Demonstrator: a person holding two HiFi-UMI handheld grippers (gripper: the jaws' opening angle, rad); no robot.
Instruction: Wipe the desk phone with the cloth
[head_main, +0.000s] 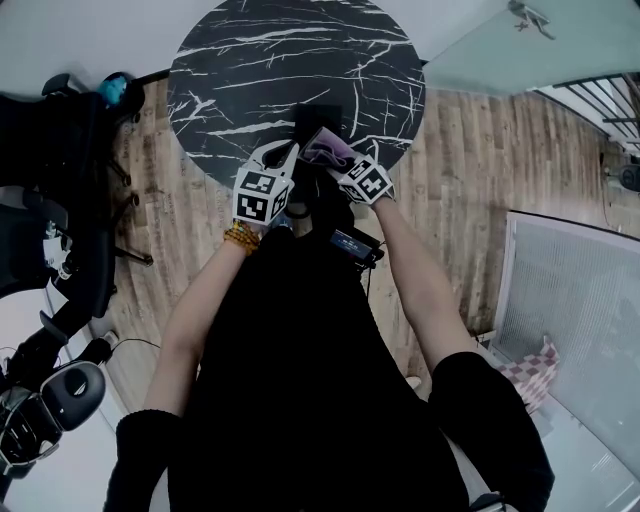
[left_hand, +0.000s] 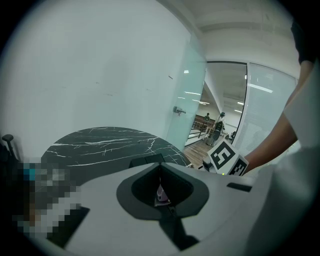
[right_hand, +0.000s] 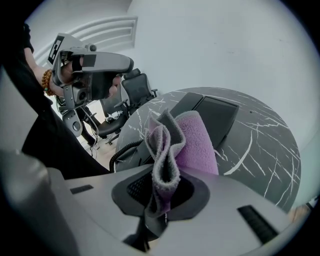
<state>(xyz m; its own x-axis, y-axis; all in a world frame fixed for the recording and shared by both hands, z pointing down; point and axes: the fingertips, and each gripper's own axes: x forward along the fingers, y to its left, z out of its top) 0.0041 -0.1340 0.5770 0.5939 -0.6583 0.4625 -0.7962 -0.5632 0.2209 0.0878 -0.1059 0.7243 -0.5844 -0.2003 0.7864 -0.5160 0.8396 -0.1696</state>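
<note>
The desk phone (head_main: 318, 117) is a flat dark unit near the front edge of the round black marble table (head_main: 250, 60). In the right gripper view the phone (right_hand: 212, 117) lies just beyond the cloth, with its coiled cord (right_hand: 125, 151) hanging at the left. My right gripper (right_hand: 162, 195) is shut on a folded purple-and-grey cloth (right_hand: 182, 142), which stands up out of the jaws. The cloth (head_main: 325, 150) is held above the table edge, close to the phone. My left gripper (left_hand: 160, 186) has its jaws together with nothing clearly held, and it points over the phone (left_hand: 147, 161).
Black office chairs (head_main: 60, 190) stand on the wood floor left of the table. A glass wall and door (left_hand: 220, 110) rise behind it. A small dark device (head_main: 355, 243) hangs at the person's waist. The two grippers (head_main: 285, 160) (head_main: 345, 170) are close together.
</note>
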